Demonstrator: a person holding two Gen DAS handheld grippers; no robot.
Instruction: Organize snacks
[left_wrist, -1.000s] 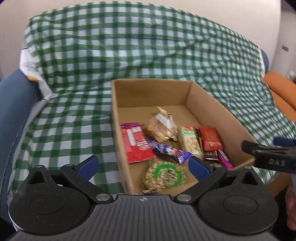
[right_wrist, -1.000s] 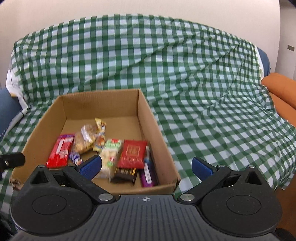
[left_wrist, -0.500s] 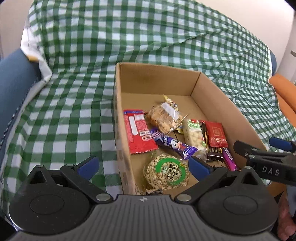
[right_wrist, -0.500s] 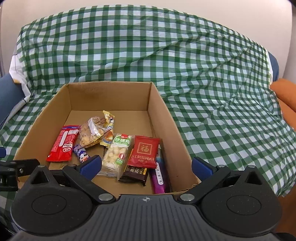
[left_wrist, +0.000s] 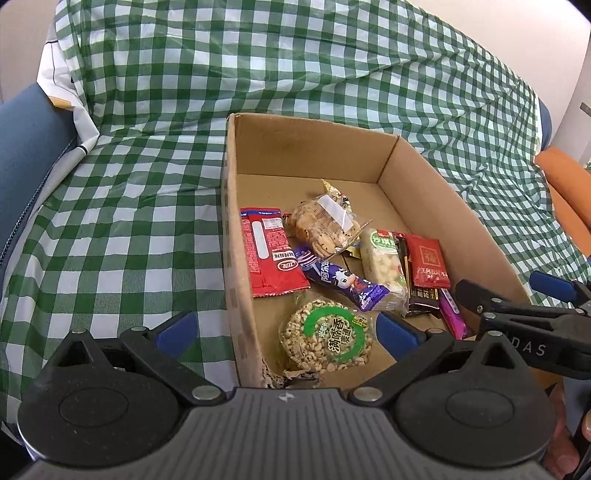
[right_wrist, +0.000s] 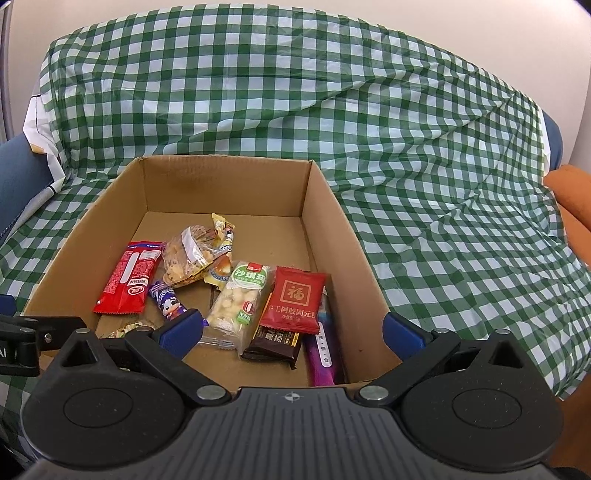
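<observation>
An open cardboard box (left_wrist: 231, 221) (right_wrist: 332, 206) lies on a green checked cloth. Inside are a long red pack (left_wrist: 271, 254) (right_wrist: 129, 277), a clear cookie bag (left_wrist: 325, 225) (right_wrist: 188, 254), a purple bar (left_wrist: 343, 282) and a round green-labelled puffed cake (left_wrist: 327, 338). There is also a white-green nougat pack (right_wrist: 240, 299), a red square packet (right_wrist: 295, 299), a dark brown packet (right_wrist: 273, 341) and a magenta bar (right_wrist: 325, 354). My left gripper (left_wrist: 284, 328) hangs open over the box's near left corner. My right gripper (right_wrist: 293, 326) hangs open over the near right part, holding nothing.
The checked cloth (left_wrist: 129, 229) drapes a sofa with a blue armrest (left_wrist: 26, 147) on the left. An orange cushion (right_wrist: 572, 192) sits at the right. A person's hand (left_wrist: 565, 443) shows behind the right gripper (left_wrist: 509, 288).
Both grippers have come closer to the box and tipped downward, so the box and snacks look larger. Both pairs of jaws stayed open, and no snack has moved.
</observation>
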